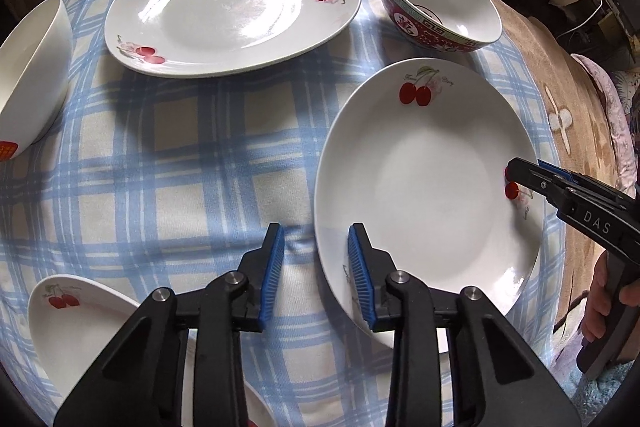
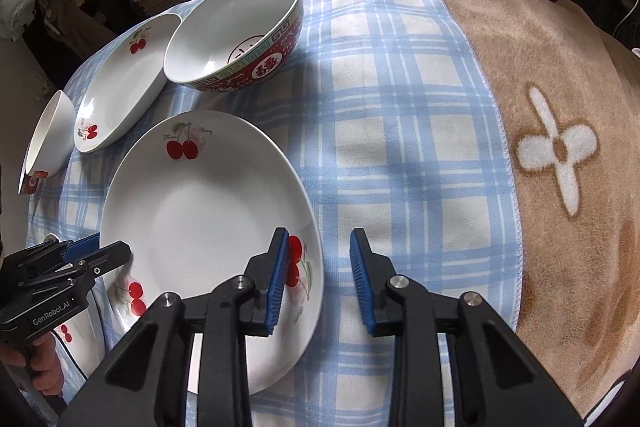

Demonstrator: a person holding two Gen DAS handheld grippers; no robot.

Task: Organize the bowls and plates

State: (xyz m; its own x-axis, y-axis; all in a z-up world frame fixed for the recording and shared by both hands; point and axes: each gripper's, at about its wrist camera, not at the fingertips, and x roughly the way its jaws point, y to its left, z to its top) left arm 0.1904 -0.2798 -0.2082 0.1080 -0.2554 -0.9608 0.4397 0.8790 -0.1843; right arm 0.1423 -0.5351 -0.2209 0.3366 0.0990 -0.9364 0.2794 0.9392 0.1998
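The near plate (image 1: 428,187) is set on the checked cloth (image 1: 180,167) of the surface, flanked by both tongs. The left tongs (image 1: 316,267) are held wide, one pad over the plate's left rim. The right tongs (image 2: 320,279) are likewise spread wide across its right rim. A second plate (image 1: 228,3) and a red bowl (image 1: 436,3) are seen farther off, a white bowl (image 1: 32,75) at far left.

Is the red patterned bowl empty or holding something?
Empty. The red patterned bowl stands upright on the checked cloth, and its white inside shows only a printed mark at the bottom.
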